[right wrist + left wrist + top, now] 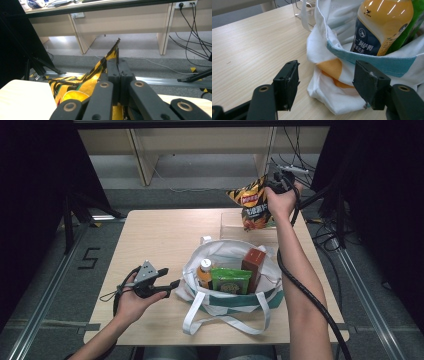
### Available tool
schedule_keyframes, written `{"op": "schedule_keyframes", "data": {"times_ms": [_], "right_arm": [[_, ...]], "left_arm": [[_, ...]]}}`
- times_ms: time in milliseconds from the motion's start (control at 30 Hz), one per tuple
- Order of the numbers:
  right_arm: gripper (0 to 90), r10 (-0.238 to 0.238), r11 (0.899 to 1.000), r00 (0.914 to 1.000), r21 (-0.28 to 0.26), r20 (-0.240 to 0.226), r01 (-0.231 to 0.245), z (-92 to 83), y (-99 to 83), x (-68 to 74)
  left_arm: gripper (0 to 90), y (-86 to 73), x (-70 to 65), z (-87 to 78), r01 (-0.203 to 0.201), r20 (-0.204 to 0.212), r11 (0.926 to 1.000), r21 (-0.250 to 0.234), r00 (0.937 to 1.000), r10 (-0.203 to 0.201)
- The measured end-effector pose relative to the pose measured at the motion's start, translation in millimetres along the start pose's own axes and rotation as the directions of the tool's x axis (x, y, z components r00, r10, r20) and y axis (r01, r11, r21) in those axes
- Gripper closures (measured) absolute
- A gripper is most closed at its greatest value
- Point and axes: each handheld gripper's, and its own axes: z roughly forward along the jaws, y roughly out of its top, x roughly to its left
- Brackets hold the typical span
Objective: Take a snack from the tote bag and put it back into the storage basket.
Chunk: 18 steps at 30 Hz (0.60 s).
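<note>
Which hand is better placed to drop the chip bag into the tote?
Right. The right claw is already shut on the chip bag, held above the table's far side beyond the tote bag. The left claw is open, low beside the tote's rim.

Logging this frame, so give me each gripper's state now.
Left gripper: open, holding nothing, jaws either side of the tote bag corner.
Right gripper: shut on the chip bag, held above the table.

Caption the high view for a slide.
Right gripper lifts a chip bag above the table while the open left gripper waits beside the tote bag.
</note>
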Motion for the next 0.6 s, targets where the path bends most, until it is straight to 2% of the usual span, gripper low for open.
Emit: {"op": "schedule_keyframes", "data": {"times_ms": [33,167,267,333,500,600], "right_arm": [[90.0,0.01,1.0,0.9999,0.007,0.006,-0.01,1.4,-1.0,0.6],[90.0,-0.01,1.0,0.9999,0.008,0.003,0.01,3.7,-1.9,-1.1],[90.0,0.013,1.0,0.9999,0.016,-0.008,-0.013,4.5,-2.7,1.1],[90.0,-0.005,1.0,1.0,0.011,0.001,0.004,6.1,-3.7,-0.2],[90.0,0.013,1.0,0.9999,0.013,0.0,-0.013,8.8,-5.4,-1.8],[90.0,0.008,1.0,0.9999,0.02,0.012,-0.008,9.4,-5.4,-3.9]], "left_arm": [[36.5,0.0,0.1,0.0,0.0,0.0,1.0,0.0,1.0,0.0],[36.5,-0.3,0.5,-0.1,0.002,-0.003,1.0,0.0,1.0,-0.002],[36.5,-0.3,0.8,-0.1,-0.002,-0.004,1.0,0.003,1.0,0.002],[36.5,-0.1,0.6,-0.1,-0.003,-0.004,1.0,0.002,1.0,0.003],[36.5,-0.5,0.1,-0.1,0.004,-0.007,1.0,0.004,1.0,-0.004],[36.5,-0.4,0.3,-0.1,0.0,-0.006,1.0,0.004,1.0,0.0]]}}
